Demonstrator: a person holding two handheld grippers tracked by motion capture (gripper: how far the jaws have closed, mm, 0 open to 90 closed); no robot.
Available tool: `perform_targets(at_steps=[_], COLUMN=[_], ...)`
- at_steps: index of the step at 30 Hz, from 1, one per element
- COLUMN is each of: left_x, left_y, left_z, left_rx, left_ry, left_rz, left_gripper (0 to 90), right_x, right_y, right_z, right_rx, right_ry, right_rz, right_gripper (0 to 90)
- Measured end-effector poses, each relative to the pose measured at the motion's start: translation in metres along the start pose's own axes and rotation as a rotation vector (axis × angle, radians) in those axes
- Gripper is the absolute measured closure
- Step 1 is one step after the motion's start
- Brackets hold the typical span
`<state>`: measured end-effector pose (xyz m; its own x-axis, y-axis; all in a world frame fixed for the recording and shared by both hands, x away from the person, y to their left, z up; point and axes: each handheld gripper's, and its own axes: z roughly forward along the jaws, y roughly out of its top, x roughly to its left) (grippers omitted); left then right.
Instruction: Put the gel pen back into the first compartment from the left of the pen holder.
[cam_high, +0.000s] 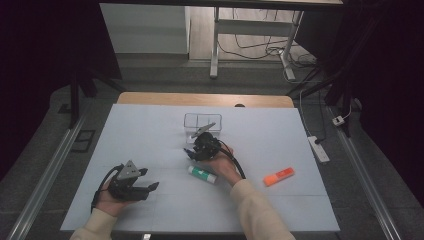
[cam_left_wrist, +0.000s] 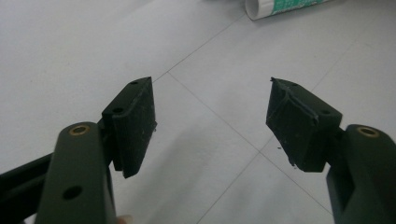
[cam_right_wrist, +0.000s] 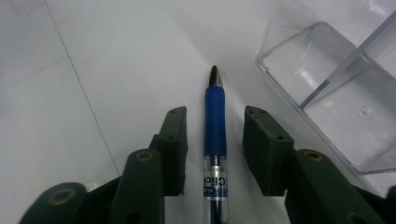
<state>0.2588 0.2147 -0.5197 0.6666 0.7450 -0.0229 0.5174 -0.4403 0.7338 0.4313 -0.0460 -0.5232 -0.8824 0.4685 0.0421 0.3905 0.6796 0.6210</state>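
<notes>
Blue pen (cam_right_wrist: 214, 135) lies on the white surface (cam_high: 150, 135) between the jaws of the right tongs (cam_right_wrist: 215, 140), released, not gripping. Barrel lettering partly reads "Click". Tip points away, just beside the clear divided box (cam_right_wrist: 336, 93). Left tongs (cam_left_wrist: 210, 121) released, well apart from the pen.

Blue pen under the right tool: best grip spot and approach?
Take the pen across its blue rubber sleeve, just behind the tip, coming straight down from above. It lies flat on the table, lengthwise between the open jaws of the right tool, clear of the clear plastic organizer.
</notes>
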Motion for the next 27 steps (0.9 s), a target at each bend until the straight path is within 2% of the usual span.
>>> perform_targets(at_steps=[3,8,11,20,27], left_x=[0.001,0.001,0.001,0.002,0.002], left_y=[0.000,-0.001,-0.001,-0.001,-0.001], left_z=[0.000,0.000,0.001,0.001,0.000], left_rx=[0.000,0.003,0.005,0.004,0.003], left_ry=[0.001,0.002,0.002,0.003,0.005], left_rz=[-0.002,-0.002,-0.003,-0.003,-0.004], left_gripper=[32.9,32.9,32.9,32.9,32.9], right_x=[0.000,0.002,0.002,0.003,0.003], right_y=[0.000,0.002,0.002,0.002,0.003], right_z=[0.001,0.001,0.001,-0.001,-0.018], right_rx=[0.005,0.024,0.028,0.030,-0.033], right_ry=[-0.006,-0.033,-0.024,-0.030,-0.019], right_rz=[-0.003,-0.044,-0.034,-0.039,-0.025], right_gripper=[64.6,72.3,78.0,79.2,79.3])
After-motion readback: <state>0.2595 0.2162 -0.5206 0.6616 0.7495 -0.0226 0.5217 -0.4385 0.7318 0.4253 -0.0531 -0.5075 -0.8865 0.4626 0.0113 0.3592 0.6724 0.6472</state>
